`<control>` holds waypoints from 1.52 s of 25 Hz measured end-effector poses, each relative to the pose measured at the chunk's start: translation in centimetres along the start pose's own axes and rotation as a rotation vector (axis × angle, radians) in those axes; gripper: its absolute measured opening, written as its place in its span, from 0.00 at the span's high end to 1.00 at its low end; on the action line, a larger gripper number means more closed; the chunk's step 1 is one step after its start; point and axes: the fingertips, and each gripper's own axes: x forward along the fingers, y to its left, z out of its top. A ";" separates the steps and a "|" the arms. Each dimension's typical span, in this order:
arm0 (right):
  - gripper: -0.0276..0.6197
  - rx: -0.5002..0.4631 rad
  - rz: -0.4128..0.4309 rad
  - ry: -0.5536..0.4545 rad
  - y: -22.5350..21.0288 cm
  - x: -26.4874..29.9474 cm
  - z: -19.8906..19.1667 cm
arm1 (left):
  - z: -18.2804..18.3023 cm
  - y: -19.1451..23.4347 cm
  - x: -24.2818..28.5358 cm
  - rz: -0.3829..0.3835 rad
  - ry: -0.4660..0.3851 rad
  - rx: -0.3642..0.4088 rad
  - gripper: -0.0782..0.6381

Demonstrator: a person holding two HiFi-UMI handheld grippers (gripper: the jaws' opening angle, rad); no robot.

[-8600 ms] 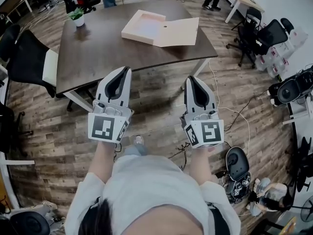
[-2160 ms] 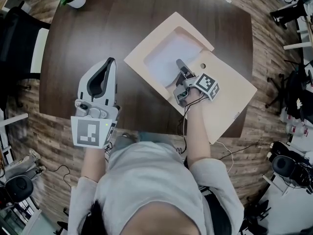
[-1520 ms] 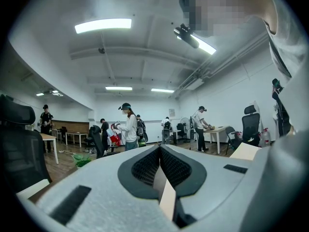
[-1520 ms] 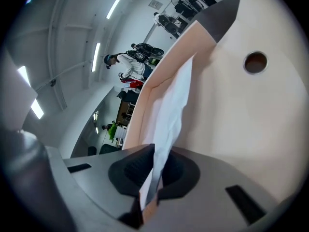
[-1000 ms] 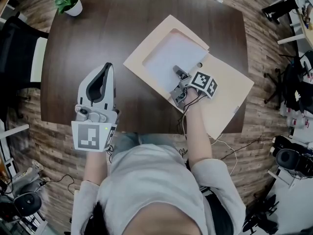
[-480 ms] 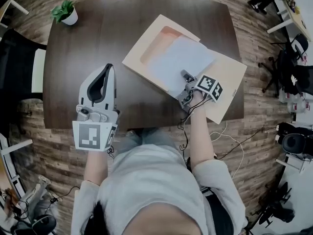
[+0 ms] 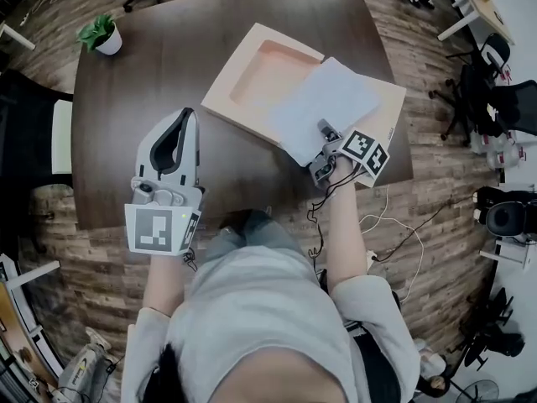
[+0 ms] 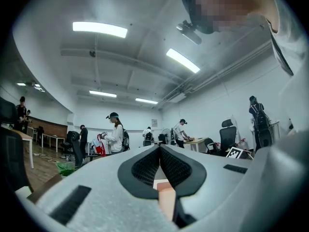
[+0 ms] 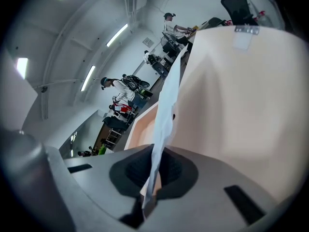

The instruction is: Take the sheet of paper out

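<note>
Right gripper (image 7: 323,129): jaws clamped on the near corner of the sheet of paper (image 7: 333,101), angled down toward the table (image 7: 143,82)
Right gripper view: sheet (image 9: 166,103) runs edge-on out of the closed pads – beige lid flap (image 9: 241,95) fills the right side
Sheet location: mostly out of the recess, spread over the right rim of the beige box (image 7: 223,84) and its open lid flap (image 7: 393,101); can't tell if it touches them
Box recess: bare, orange-tinted bottom showing
Left gripper (image 7: 186,116): jaws together, nothing held – above the table's near edge, well apart from the box
Left gripper view: pads (image 8: 159,161) meet at the tips, pointing level into the room
Other: potted plant (image 7: 99,34) at the table's far-left corner
</note>
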 end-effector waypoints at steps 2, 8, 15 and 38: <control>0.94 -0.022 -0.004 -0.026 0.0 -1.1 0.3 | 0.3 -0.5 -0.1 -0.015 -0.010 -0.004 0.88; 0.94 -0.114 -0.002 -0.098 1.2 -4.4 0.9 | 1.4 -1.8 -0.9 -0.055 -0.041 -0.007 0.88; 0.94 -0.252 0.011 -0.152 3.5 -8.3 0.8 | 2.9 -3.6 -2.2 -0.084 -0.064 -0.001 0.88; 0.94 -0.695 0.093 -0.331 13.8 -16.9 -1.8 | 5.1 -5.6 -5.5 -0.119 -0.111 -0.016 0.88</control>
